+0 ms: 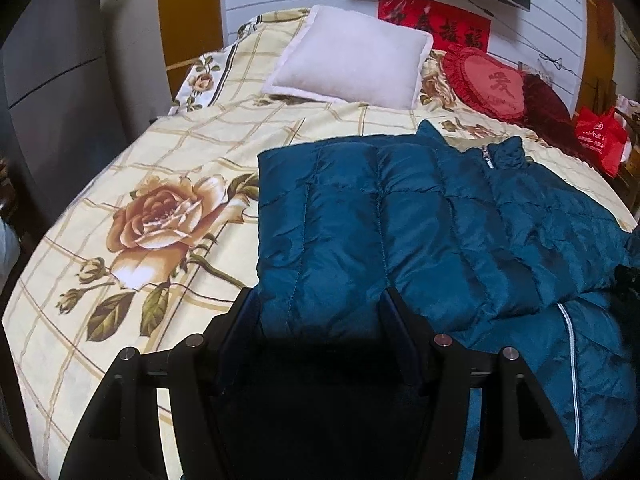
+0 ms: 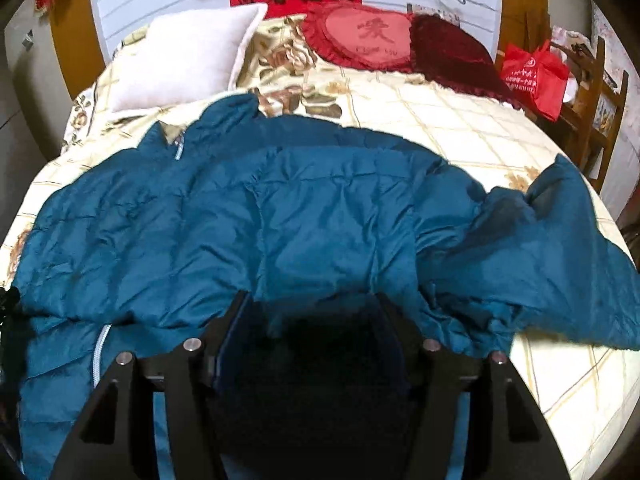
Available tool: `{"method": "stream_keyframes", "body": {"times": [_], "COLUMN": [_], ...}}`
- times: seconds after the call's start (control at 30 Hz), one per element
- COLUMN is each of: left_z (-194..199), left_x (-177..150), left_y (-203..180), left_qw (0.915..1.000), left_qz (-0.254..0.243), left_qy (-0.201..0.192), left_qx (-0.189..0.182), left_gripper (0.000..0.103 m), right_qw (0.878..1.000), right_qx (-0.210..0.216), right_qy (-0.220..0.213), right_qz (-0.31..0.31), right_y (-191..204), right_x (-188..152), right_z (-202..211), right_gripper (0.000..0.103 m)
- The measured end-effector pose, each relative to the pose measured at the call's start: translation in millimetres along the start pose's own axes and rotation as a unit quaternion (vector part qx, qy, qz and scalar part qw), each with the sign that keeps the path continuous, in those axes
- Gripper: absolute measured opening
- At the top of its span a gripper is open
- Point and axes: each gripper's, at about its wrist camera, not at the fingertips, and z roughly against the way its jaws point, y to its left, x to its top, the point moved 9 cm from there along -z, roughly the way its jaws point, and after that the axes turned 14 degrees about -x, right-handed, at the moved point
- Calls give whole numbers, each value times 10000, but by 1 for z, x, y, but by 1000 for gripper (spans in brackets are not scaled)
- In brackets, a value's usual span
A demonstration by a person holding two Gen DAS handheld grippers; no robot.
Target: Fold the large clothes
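A teal quilted puffer jacket (image 1: 420, 216) lies on the bed, its left sleeve folded across the front and its collar and zipper toward the pillows. My left gripper (image 1: 320, 300) stands with its jaws wide apart around the jacket's near left edge, fabric between them. In the right wrist view the jacket (image 2: 280, 208) spreads across the bed with its right sleeve (image 2: 560, 240) trailing to the right. My right gripper (image 2: 314, 300) also stands open, fabric bunched between its fingers at the jacket's near edge.
The bed (image 1: 160, 152) has a cream checked cover with rose prints. A white pillow (image 1: 352, 56), a red heart cushion (image 1: 488, 80) and a dark red cushion (image 2: 452, 48) lie at the head. A red bag (image 2: 532, 72) sits on a wooden chair at the right.
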Motion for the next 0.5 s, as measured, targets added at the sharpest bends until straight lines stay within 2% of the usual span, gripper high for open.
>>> {"method": "stream_keyframes", "body": {"times": [0.27, 0.5], "left_z": [20, 33], "left_x": [-1, -5], "left_y": [-7, -2], "left_qw": [9998, 9995], "left_qz": [-107, -159], "left_qy": [-154, -272], "left_qx": [-70, 65], "left_gripper": [45, 45], "right_qw": [10000, 9998], "right_qx": [99, 174], "right_qy": [13, 123], "right_qz": [1, 45], "right_y": [-5, -4], "right_x": [-11, -26], "right_z": [17, 23], "right_gripper": [63, 64]}}
